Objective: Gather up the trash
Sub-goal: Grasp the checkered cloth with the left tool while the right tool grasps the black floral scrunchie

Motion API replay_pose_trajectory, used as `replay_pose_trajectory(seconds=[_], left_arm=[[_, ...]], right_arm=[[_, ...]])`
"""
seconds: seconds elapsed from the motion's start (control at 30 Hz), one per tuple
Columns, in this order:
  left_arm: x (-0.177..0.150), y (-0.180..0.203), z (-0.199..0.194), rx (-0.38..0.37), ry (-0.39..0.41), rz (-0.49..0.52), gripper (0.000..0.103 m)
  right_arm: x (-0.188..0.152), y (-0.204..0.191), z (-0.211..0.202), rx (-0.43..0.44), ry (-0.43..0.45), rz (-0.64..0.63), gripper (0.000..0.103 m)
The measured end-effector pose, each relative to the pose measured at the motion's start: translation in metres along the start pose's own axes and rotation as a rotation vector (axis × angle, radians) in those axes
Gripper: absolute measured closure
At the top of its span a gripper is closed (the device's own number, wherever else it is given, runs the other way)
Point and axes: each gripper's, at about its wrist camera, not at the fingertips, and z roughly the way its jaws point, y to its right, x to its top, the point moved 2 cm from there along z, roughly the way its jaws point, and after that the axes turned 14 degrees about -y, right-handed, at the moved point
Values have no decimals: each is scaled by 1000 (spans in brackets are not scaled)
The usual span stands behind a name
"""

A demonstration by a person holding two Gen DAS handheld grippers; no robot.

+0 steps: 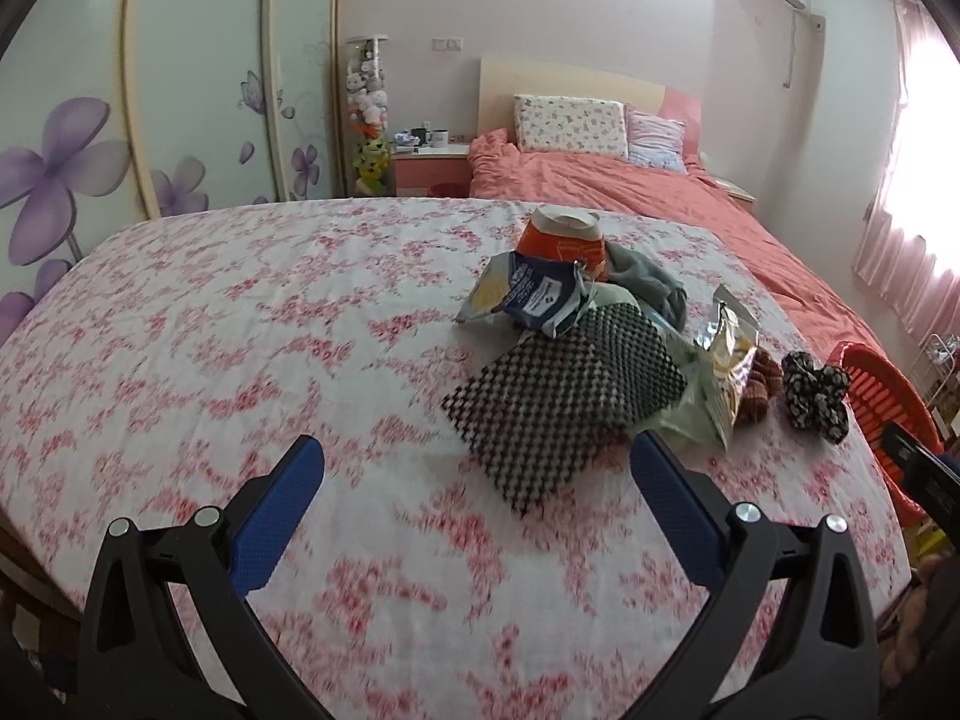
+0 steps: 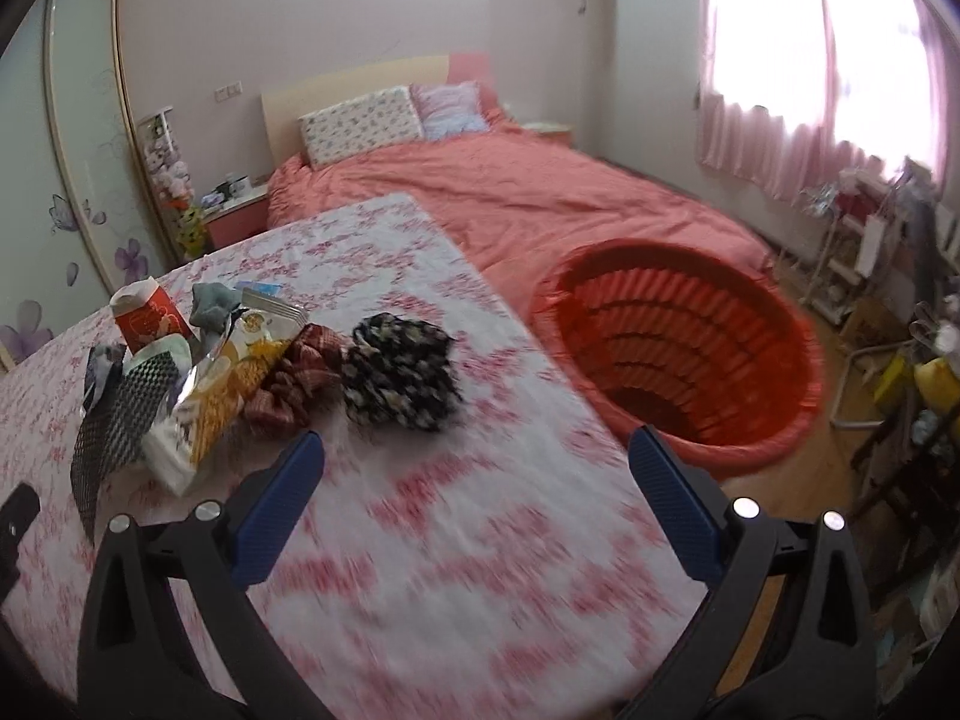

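Both hand-held grippers hover above a bench covered in a white cloth with a pink floral print [image 1: 210, 330], and neither holds anything. The left hand-held gripper [image 1: 477, 480] has its blue-padded fingers spread wide apart over bare cloth, just short of the pile of things. The right hand-held gripper [image 2: 474, 480] is likewise spread wide, its left finger over the cloth and its right finger over the bench's right edge.

The pile lies toward the far right of the bench. Nearest the left gripper is a black-and-white checked flat pouch [image 1: 564, 402], leaning on a pale green soft packet [image 1: 690, 402]. Just right of it stands a crumpled silver-and-yellow foil snack bag [image 1: 729, 360]. Behind the pouch lies a blue, white and yellow crumpled snack wrapper [image 1: 528, 294], and farther back an orange paper cup with a white rim [image 1: 567, 237], upright, with a grey bunched cloth [image 1: 648, 285] beside it on the right. To the right of the foil bag sit a red-brown checked fabric scrunchie [image 2: 288, 378] and, touching it, a black-and-white patterned fabric scrunchie [image 2: 396, 384].

A round red plastic basket with slatted walls [image 2: 678, 348] stands on the floor just off the bench's right edge, empty as far as can be seen. Beyond it is a bed with a coral-pink cover [image 2: 540, 204].
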Motion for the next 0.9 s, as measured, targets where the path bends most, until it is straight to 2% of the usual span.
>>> replay_pose_trajectory(seconds=[0.1, 0.23, 0.33, 0.4, 0.57, 0.67, 0.73, 0.8, 0.87, 0.9], left_arm=[[6, 4, 5, -29, 1, 14, 2], [17, 10, 15, -58, -3, 30, 2], [23, 14, 22, -80, -11, 36, 5], [27, 18, 29, -96, -25, 39, 10], [34, 27, 46, -118, -75, 45, 19], [35, 34, 53, -101, -94, 59, 24], [35, 39, 57, -78, -105, 71, 31], [36, 41, 63, -68, -123, 80, 47], [36, 42, 64, -79, -132, 82, 59], [37, 41, 61, -84, -131, 83, 63]], right_arm=[[19, -8, 27, 60, -54, 10, 7], [36, -21, 48, 46, -61, 0, 8], [45, -27, 62, 37, -71, -3, 11], [50, -28, 74, 22, -92, -1, 16], [46, -25, 90, 50, -160, 11, 42], [43, -28, 91, 34, -157, -5, 49], [42, -30, 91, 33, -159, -16, 56], [41, -32, 89, 37, -159, -26, 63], [41, -33, 87, 44, -157, -37, 72], [41, -33, 86, 46, -155, -41, 73]])
